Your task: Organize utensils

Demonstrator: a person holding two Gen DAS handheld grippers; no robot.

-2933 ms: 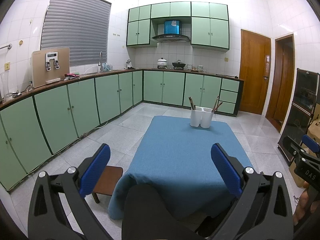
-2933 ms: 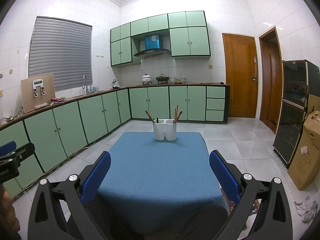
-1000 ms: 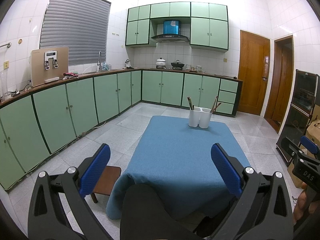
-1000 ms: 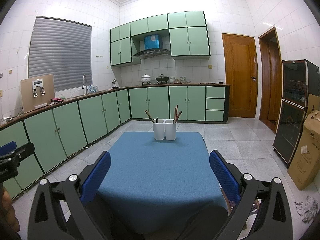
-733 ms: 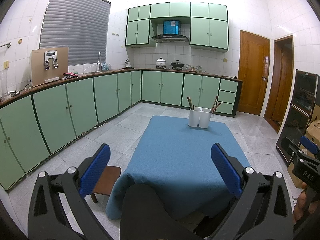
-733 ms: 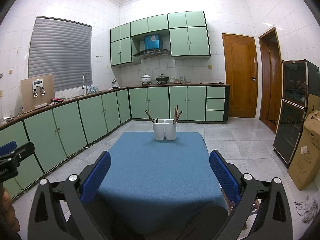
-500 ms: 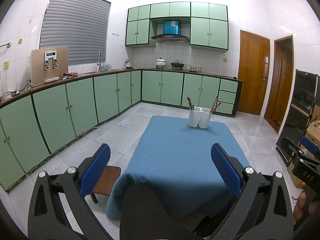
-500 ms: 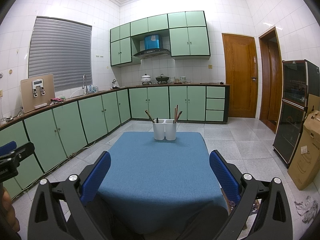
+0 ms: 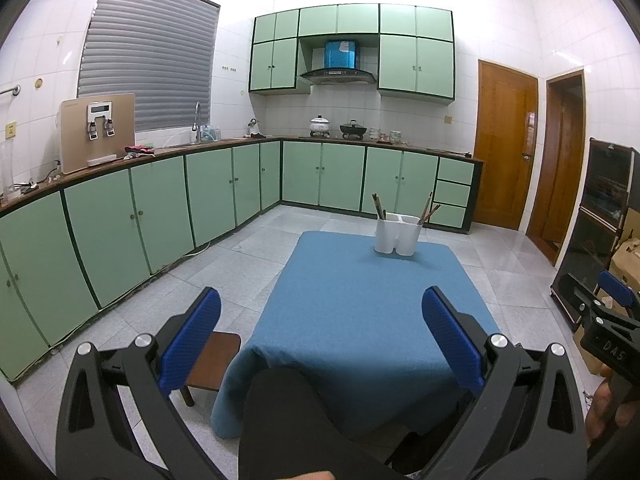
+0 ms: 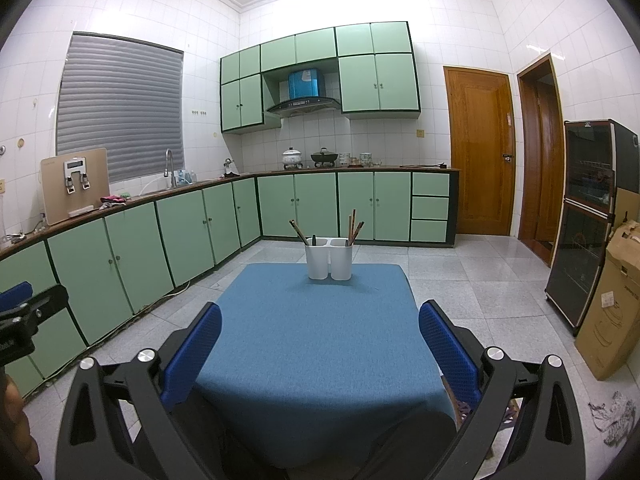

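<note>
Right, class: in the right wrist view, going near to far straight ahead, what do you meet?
Right tool → blue tablecloth → white utensil holder with chopsticks → green base cabinets → pots on the counter.

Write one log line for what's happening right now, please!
stage: start | left gripper: open, empty | right gripper: open, empty | white two-cup plastic utensil holder: far end of blue-clothed table, brown sticks inside

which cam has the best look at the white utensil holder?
Right wrist: the white utensil holder sits nearly centred and head-on, both compartments and the sticks in each clearly separated. Left wrist shows the same holder off to the right and at an angle, sticks visible but a little smaller.
</note>
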